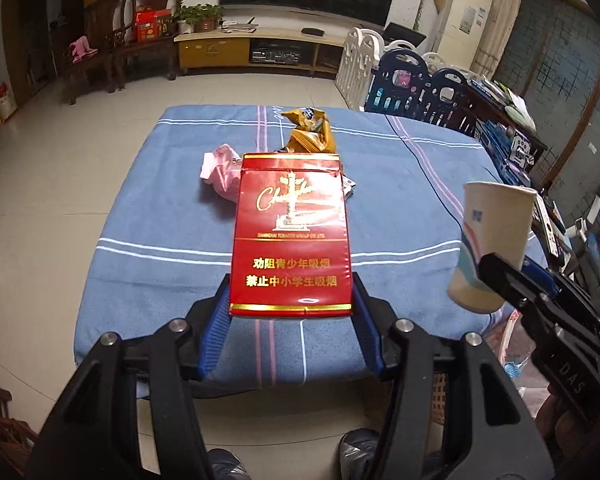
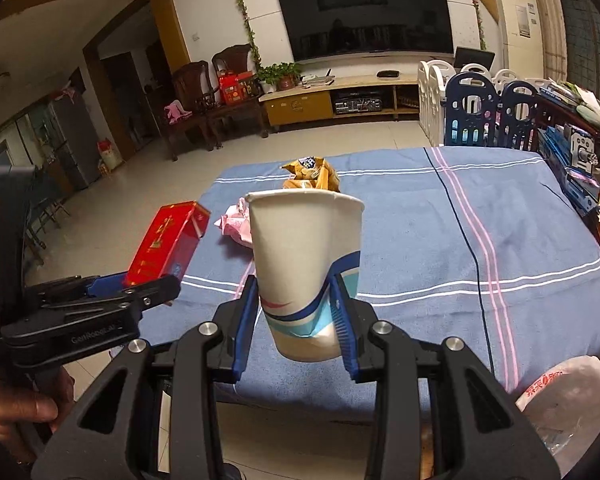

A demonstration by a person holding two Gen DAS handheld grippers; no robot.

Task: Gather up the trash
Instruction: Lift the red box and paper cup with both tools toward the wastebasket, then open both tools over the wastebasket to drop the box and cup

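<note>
A living room with pale floor tiles holds a large dark television [image 2: 366,12] on the far wall above a low wooden cabinet [image 2: 336,98], dark wooden chairs [image 2: 196,100] to the far left, and blue and white plastic playpen panels [image 2: 484,108] to the far right. Near the cameras stands a table under a blue striped cloth [image 1: 172,216].

The left gripper [image 1: 292,304] pinches a flat red cigarette pack with gold lettering [image 1: 292,236] by its lower edges, the blue pads pressed on both sides, and holds it upright above the near edge of the cloth. The pack hides part of what lies behind it: a crumpled pink paper [image 1: 220,170] shows to its left, a crinkled golden-yellow snack wrapper [image 1: 310,132] rises beyond its top, and a small dark-and-white item at its right edge is too covered to identify.

The right gripper [image 2: 296,316] clamps a white paper cup with blue and teal swirls [image 2: 304,264] near its base; the cup stands roughly upright and dents slightly where the pads press. Both grippers point downward toward the table from the near side, the left one tilted more steeply.

In the right wrist view, a hand [image 2: 16,408] grips the left tool's handle at the lower left, mostly cut off by the frame. A translucent plastic bag with red print [image 2: 568,396] sits at the near right, partly cropped, its contents unclear.
</note>
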